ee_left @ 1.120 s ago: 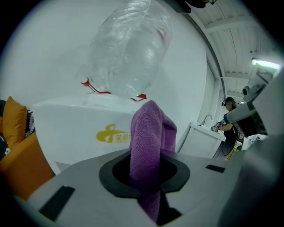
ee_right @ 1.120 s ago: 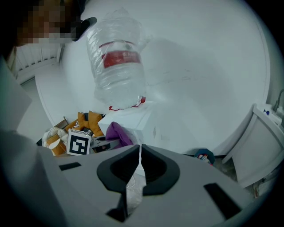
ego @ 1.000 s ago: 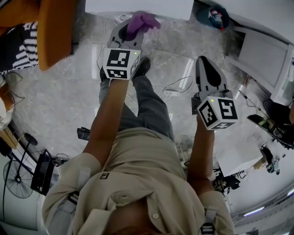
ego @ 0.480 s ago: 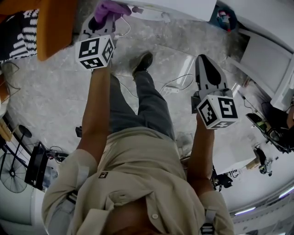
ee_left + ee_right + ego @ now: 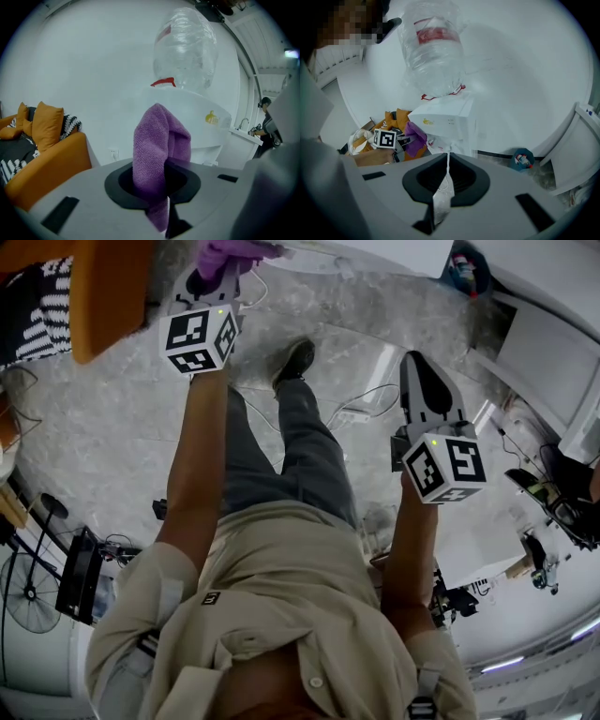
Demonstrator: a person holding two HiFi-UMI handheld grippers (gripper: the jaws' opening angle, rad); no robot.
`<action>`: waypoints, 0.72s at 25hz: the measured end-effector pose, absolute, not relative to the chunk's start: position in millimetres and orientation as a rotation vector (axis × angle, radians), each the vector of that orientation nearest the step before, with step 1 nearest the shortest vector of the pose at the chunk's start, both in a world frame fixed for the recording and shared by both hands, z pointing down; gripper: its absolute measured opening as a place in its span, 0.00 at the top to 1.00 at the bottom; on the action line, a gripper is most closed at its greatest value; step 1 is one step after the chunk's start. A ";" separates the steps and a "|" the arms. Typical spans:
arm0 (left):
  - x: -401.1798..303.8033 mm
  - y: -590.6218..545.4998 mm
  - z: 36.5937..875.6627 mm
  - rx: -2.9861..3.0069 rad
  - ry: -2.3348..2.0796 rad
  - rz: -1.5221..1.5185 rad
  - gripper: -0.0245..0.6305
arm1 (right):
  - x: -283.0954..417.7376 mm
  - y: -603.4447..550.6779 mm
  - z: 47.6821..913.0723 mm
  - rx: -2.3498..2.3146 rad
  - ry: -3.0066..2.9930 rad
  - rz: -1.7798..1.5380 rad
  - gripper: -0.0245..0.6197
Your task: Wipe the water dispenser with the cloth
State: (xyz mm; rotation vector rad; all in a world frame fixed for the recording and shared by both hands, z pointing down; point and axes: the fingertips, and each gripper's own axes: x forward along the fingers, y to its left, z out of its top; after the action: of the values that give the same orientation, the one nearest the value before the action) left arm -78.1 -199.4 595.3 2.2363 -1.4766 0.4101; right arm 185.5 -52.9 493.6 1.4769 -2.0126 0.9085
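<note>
Left gripper (image 5: 217, 273) has swung up and leftward since a second ago, while the right gripper (image 5: 424, 381) stays low, jaws pressed together on nothing. Left jaws clamp the purple cloth (image 5: 158, 140), just beside the water dispenser (image 5: 194, 119). Contact is unclear, so I'd say the wiping has barely begun.

One cloth (image 5: 157, 150), one water dispenser (image 5: 440, 119), one bottle (image 5: 433, 56).

Dispenser (image 5: 201, 117) and bottle (image 5: 185, 51) close ahead of left gripper (image 5: 162, 178) with cloth (image 5: 157, 140), sofa (image 5: 47, 159) hemming left, open floor (image 5: 394, 310) right of dispenser, bin (image 5: 521, 159) beyond, cables (image 5: 366, 407) underfoot.
</note>
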 end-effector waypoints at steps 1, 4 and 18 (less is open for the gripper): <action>-73.3 -198.3 601.3 2.238 -1.460 0.415 0.84 | 187.5 -50.8 497.1 1.483 -2.006 0.916 0.92; -57.5 -192.0 617.6 2.242 -1.409 0.433 0.84 | 193.5 -41.7 506.3 1.498 -1.988 0.941 0.92; 8.5 -153.8 644.1 2.238 -1.306 0.360 0.84 | 208.9 -26.2 533.8 1.527 -1.941 1.000 0.92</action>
State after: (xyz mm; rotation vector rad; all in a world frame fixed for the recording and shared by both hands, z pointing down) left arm 8.5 -153.8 644.1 2.2383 -1.3056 0.3596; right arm 208.9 -26.2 533.8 1.5269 -1.9410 1.0003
